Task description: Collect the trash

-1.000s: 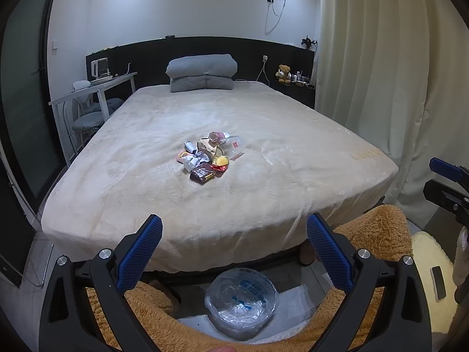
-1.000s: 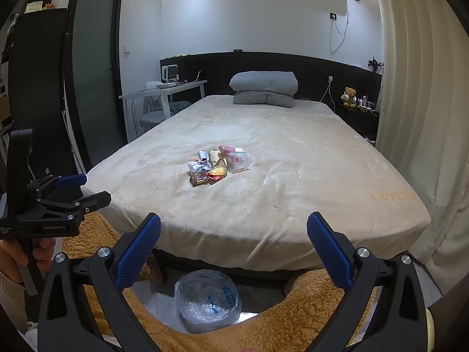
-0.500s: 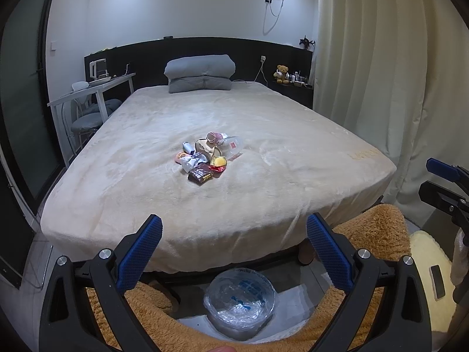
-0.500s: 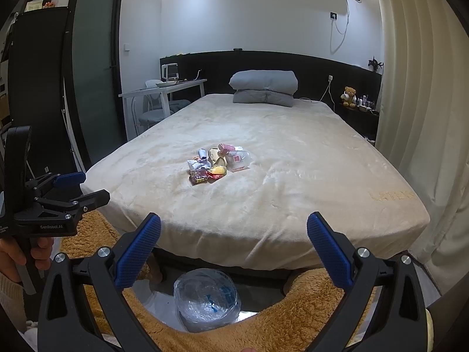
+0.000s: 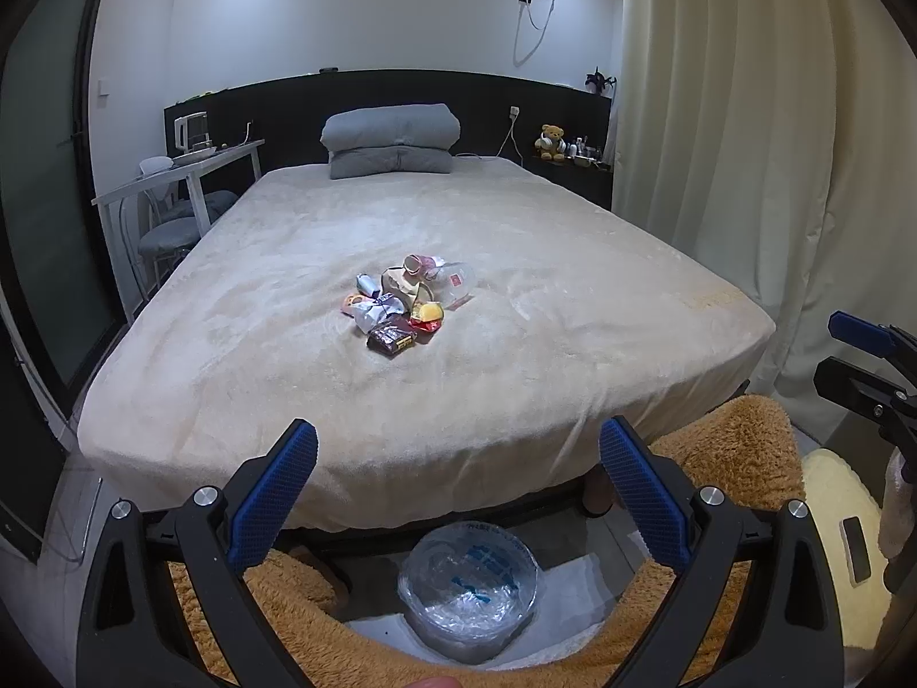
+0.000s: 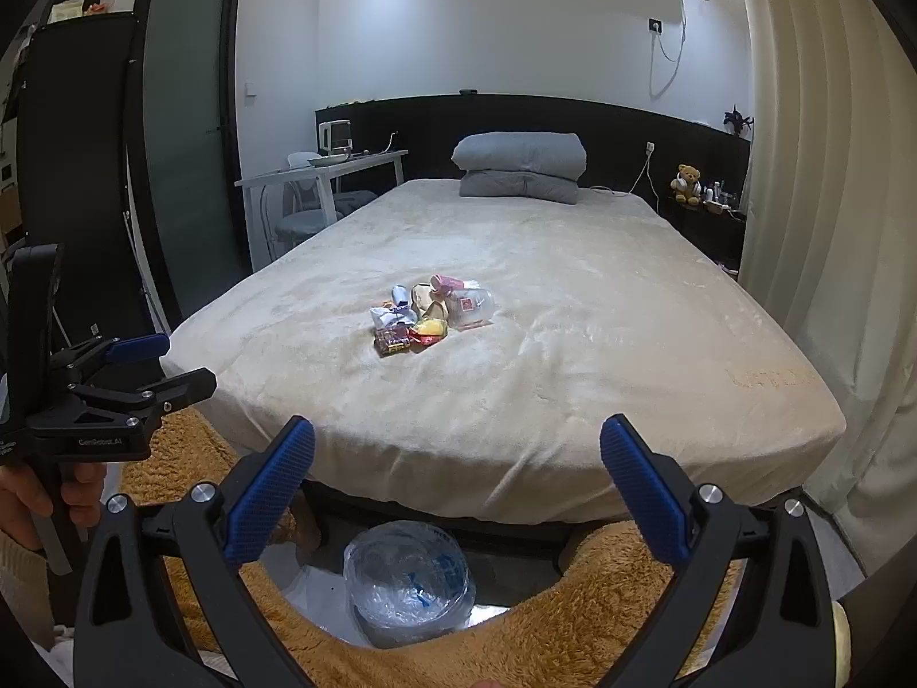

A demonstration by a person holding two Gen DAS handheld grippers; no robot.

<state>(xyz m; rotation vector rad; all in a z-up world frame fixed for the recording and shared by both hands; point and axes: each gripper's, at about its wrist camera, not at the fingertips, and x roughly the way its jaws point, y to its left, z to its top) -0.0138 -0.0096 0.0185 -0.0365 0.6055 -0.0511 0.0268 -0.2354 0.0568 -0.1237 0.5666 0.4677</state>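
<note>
A small heap of trash point(image 5: 408, 305) point(image 6: 431, 315) lies in the middle of a beige bed point(image 5: 286, 355) point(image 6: 602, 344): wrappers, a dark snack pack, a clear plastic bottle. A bin lined with a clear bag point(image 5: 470, 590) point(image 6: 408, 579) stands on the floor at the bed's foot. My left gripper point(image 5: 458, 458) hangs open above the bin, well short of the trash, nothing between its fingers. My right gripper point(image 6: 458, 453) is open too, empty, at the same distance. Each gripper shows at the edge of the other's view.
A fuzzy brown rug point(image 5: 739, 447) point(image 6: 172, 453) borders the bin. Grey folded bedding point(image 5: 392, 140) sits at the headboard. A white desk with stools point(image 5: 183, 172) stands left of the bed, curtains point(image 5: 745, 143) on the right, a dark door point(image 6: 183, 132) at left.
Both views have shifted very slightly; the trash heap, bin and grippers stay as they were, both grippers open.
</note>
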